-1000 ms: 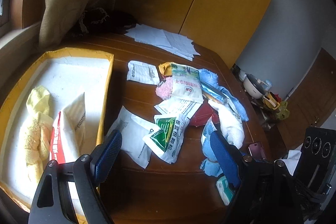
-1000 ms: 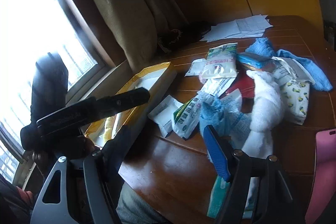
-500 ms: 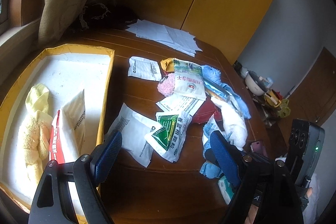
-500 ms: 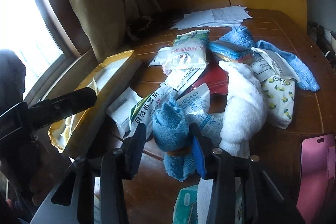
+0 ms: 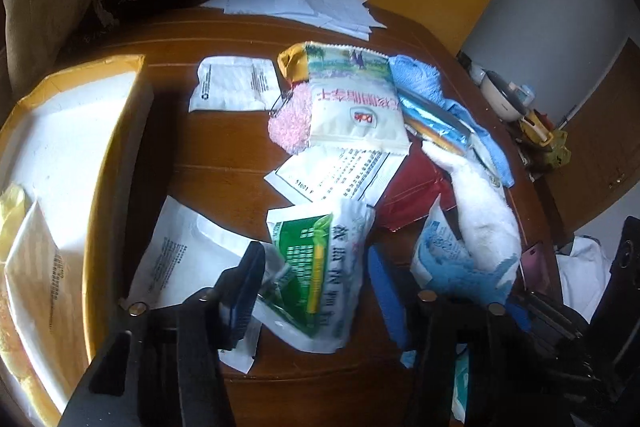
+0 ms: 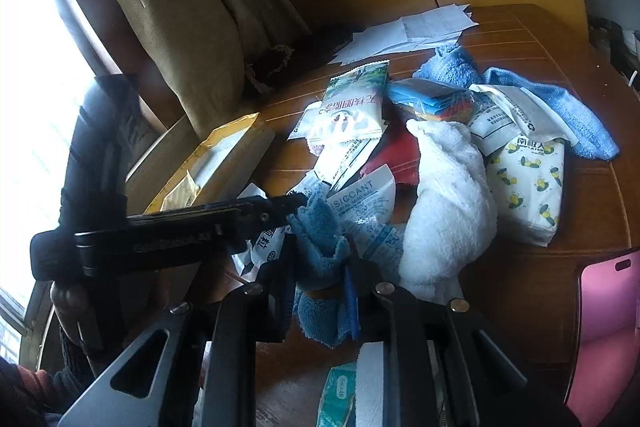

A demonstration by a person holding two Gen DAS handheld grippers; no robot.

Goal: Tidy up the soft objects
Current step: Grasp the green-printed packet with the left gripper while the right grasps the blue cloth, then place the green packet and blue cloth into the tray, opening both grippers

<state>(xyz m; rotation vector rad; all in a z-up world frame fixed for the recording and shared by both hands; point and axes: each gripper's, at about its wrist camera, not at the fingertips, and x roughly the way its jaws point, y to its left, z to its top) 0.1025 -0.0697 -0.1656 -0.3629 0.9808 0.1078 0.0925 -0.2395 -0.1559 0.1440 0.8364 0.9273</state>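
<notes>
A pile of soft packets and cloths lies on the brown table. My right gripper (image 6: 320, 287) is shut on a small blue cloth (image 6: 320, 251) at the pile's near edge, beside a white towel (image 6: 448, 195). My left gripper (image 5: 316, 287) is open, its jaws either side of a green-and-white packet (image 5: 320, 267), with a white packet (image 5: 180, 255) under its left finger. A yellow box (image 5: 116, 163) at the left holds a yellow cloth and a packet. The left gripper shows in the right wrist view (image 6: 296, 203).
A pink phone (image 6: 604, 327) lies at the table's near right. White papers (image 5: 296, 3) lie at the far edge. A larger blue towel (image 6: 520, 87), a lemon-print packet (image 6: 524, 187) and a pink fluffy item (image 5: 290, 123) sit in the pile. A curtain hangs behind.
My right gripper closed on the small blue cloth and lifted it slightly. My left gripper moved forward and down over the green-and-white packet, its jaws narrowing around it.
</notes>
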